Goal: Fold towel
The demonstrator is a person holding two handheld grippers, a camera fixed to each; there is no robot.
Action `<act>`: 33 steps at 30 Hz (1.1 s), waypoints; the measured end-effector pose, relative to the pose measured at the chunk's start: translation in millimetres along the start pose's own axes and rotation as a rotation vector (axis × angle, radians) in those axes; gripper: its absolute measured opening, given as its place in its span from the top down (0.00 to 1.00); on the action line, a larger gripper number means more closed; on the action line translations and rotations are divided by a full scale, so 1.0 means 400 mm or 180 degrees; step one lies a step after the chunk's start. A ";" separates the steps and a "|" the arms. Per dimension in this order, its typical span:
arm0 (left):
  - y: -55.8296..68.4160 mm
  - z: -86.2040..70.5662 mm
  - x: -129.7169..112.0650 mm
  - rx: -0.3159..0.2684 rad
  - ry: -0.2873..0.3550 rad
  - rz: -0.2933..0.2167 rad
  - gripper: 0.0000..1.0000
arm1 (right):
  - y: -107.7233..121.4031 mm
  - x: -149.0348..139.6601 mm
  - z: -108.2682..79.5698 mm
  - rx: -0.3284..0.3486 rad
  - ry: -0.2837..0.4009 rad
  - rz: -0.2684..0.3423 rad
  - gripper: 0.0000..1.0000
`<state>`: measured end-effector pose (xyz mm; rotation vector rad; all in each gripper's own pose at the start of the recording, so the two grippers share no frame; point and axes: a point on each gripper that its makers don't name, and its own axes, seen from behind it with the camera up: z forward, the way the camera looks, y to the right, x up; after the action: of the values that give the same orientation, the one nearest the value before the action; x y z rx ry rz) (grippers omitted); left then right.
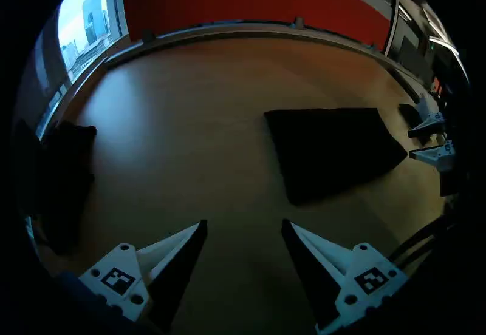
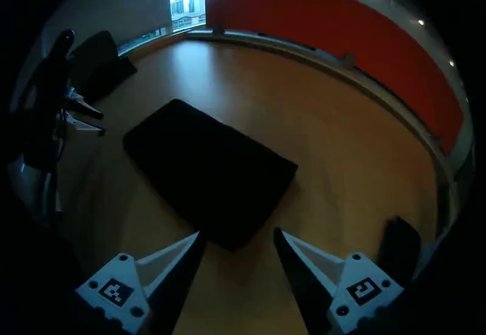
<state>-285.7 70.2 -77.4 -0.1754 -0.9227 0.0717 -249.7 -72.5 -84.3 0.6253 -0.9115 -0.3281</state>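
In the left gripper view, the left gripper (image 1: pixel 243 226) is seen at six o'clock, its two fingers spread wide apart, and nothing is held between them; only the bare wooden table (image 1: pixel 182 141) is seen in the gap. The towel (image 1: pixel 334 153), dark and already folded into a flat, roughly rectangular pad, is laid on the table toward three o'clock, well apart from these fingertips. At the three o'clock edge the right gripper (image 1: pixel 410 144) is seen just beside the towel's far corner. A dark object (image 1: pixel 67 171) is seen at nine o'clock, a red panel (image 1: pixel 255 1) along the table's far edge at twelve, and a window (image 1: pixel 85 25) at ten. In the right gripper view, the right gripper is seen at six o'clock with its fingers equally wide apart and nothing gripped. The towel's nearest corner is placed in the gap just ahead of the fingertips; whether it is touched cannot be told. The rest of the towel is spread toward ten o'clock, and the left gripper is seen beyond it at nine o'clock.
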 end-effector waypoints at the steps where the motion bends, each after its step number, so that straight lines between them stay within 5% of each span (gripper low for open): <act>1: -0.001 -0.004 -0.005 0.0006 -0.0001 -0.0012 0.10 | -0.002 -0.006 0.002 0.0016 -0.0022 -0.0023 0.16; 10: -0.015 -0.032 -0.051 0.0071 -0.0030 -0.0084 0.10 | -0.017 -0.037 0.013 0.0119 -0.0141 -0.0179 0.21; 22: -0.027 -0.060 -0.087 0.0097 -0.0057 -0.0164 0.10 | -0.022 -0.056 0.020 0.0276 -0.0270 -0.0291 0.56; 33: -0.036 -0.073 -0.111 0.0107 -0.0085 -0.0178 0.10 | -0.020 -0.057 0.032 0.0343 -0.0323 -0.0390 0.69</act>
<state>-289.3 46.4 -127.0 -0.1177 -0.9519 0.0380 -273.5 -71.7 -97.8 0.7713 -0.9950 -0.4258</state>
